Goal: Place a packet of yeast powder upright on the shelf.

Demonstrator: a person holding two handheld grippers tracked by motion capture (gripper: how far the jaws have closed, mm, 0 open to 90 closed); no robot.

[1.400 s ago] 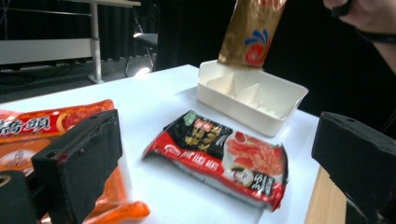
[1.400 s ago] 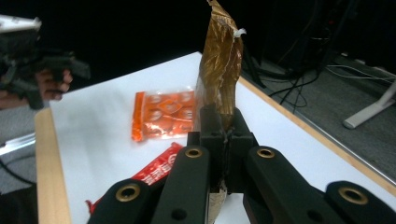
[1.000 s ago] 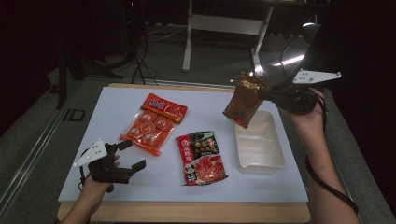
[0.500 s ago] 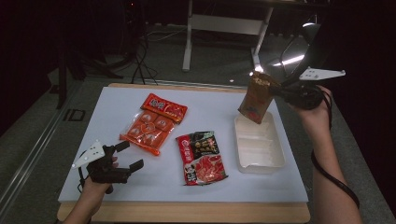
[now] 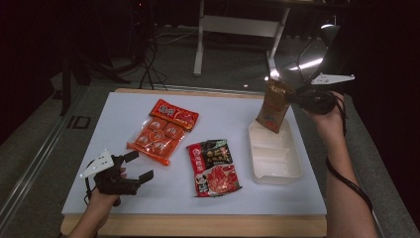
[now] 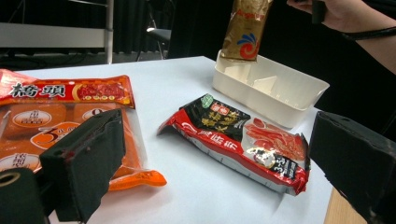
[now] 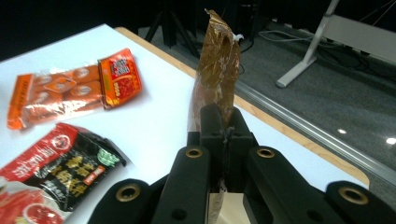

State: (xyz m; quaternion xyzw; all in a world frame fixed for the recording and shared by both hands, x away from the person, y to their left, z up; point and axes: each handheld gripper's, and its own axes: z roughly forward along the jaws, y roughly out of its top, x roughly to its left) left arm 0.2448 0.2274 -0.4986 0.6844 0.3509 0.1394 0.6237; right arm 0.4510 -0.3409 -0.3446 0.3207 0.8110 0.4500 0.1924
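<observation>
My right gripper is shut on a gold-brown packet, which hangs upright with its lower end over the far end of a white plastic tray. At the near left of the white mat, my left gripper rests open with nothing between its jaws. A red and black packet lies flat in front of it. An orange multi-pack lies to its left.
The white mat covers a wooden table. Beyond the far edge are a dark floor, table legs and cables. A person's right hand and forearm run along the right edge.
My right gripper has carried the gold-brown packet rightward and down, turning it upright over the far end of the tray. The left gripper has stayed put.
</observation>
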